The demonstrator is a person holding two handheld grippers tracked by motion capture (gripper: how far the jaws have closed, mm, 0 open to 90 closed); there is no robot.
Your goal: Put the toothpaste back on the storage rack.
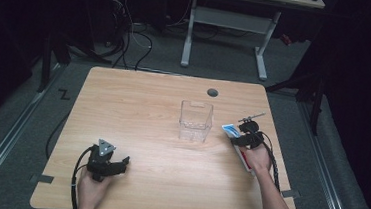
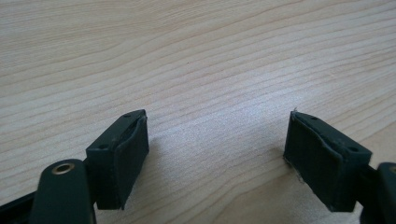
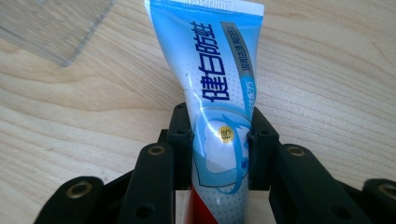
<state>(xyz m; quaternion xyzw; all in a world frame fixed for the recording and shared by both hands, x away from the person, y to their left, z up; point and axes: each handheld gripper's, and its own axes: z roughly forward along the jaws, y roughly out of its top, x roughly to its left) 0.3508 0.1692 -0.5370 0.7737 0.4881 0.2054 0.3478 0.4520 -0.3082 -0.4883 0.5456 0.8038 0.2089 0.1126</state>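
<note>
A blue and white toothpaste tube (image 3: 219,93) lies on the wooden table (image 1: 147,116), its flat crimped end pointing away from me. My right gripper (image 3: 219,140) is shut on the tube's lower body, both pads pressing its sides. In the high view the right gripper (image 1: 247,136) sits near the table's right edge with the tube (image 1: 231,130) sticking out toward a clear plastic box (image 1: 196,120). My left gripper (image 1: 113,166) rests at the front left; its pads (image 2: 126,154) stand wide apart over bare wood, open.
The clear box stands upright in the middle right of the table, its corner (image 3: 56,28) just beyond the tube's end. A dark round cable hole (image 1: 212,92) is near the back edge. A white desk frame (image 1: 229,32) stands on the floor beyond.
</note>
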